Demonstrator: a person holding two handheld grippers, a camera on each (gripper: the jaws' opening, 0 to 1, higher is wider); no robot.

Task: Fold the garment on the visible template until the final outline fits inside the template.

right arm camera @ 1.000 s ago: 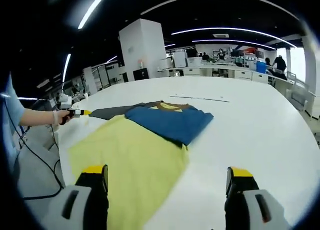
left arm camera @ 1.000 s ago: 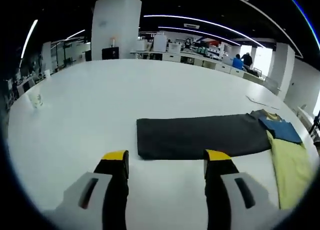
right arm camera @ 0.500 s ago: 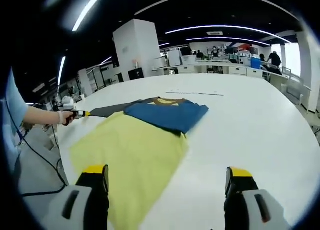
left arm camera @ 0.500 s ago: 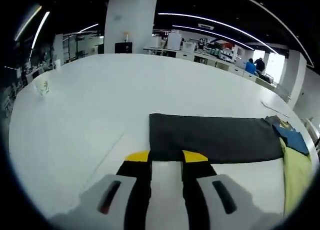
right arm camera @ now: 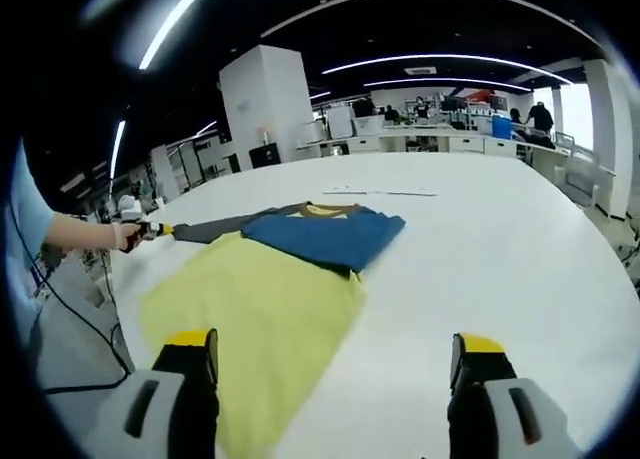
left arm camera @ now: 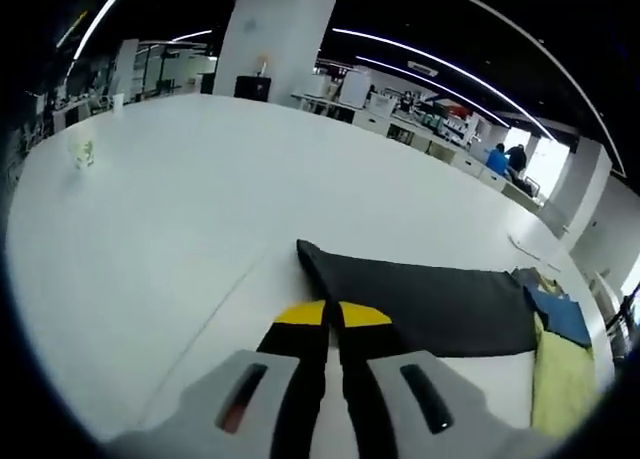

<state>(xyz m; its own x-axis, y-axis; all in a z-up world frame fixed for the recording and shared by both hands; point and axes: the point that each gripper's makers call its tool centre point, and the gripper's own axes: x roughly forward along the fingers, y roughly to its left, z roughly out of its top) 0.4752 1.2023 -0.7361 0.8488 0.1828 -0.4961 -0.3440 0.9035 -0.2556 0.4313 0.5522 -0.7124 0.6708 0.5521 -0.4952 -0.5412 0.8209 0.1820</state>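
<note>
Yellow-tipped jaws of the left hand-held gripper now press together on the near edge of the dark sleeve; a second ago they stood apart, short of that edge. The cloth corner beside the tips looks slightly raised, so I judge the sleeve is pinched and ready to be carried inward for the first fold.

Nearest in the right gripper view, the right hand-held gripper hangs released, jaws wide apart over the yellow body of the garment, holding nothing, just as it did a second ago. Beyond the yellow panel lies the blue upper part with its collar, and the dark sleeve runs left to where a person's hand holds the left gripper at its end.

The garment lies spread flat on the white table; I cannot make out a template outline. Farther off stand a white pillar and office desks.
</note>
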